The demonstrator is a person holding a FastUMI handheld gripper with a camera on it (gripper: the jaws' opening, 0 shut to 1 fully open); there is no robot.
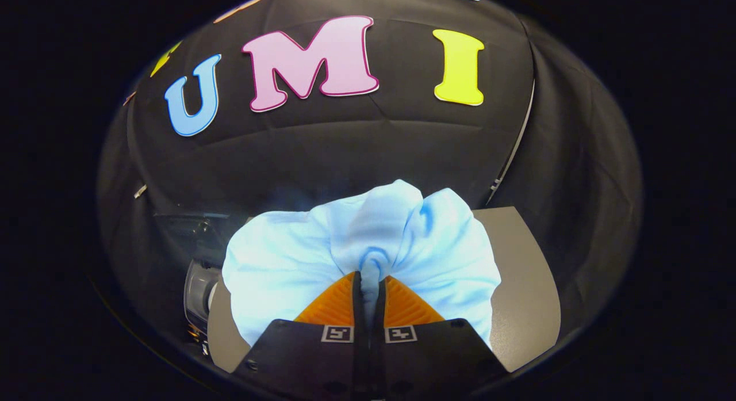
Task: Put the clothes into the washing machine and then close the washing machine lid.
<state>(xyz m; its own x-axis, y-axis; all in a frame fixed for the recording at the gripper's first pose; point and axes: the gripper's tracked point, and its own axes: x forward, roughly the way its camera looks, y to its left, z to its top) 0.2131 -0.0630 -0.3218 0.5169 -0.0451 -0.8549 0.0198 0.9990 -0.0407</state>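
A pale blue garment (pixel 287 263) bunches up just ahead of my fingers and hangs over a grey tabletop (pixel 517 286). A fold of the cloth is pinched between the two fingers, and my gripper (pixel 369 277) is shut on it. The cloth spreads out to both sides of the fingers and hides what lies right below them. To the left of the garment, lower down and in shadow, part of the washing machine (pixel 198 291) shows as a dark and pale rounded body, with a dark raised panel (pixel 184 228) above it.
The grey tabletop runs out to the right of the garment and ends at a rounded far corner. A thin pale pole (pixel 514 142) stands beyond the table at the right against the black cloth wall.
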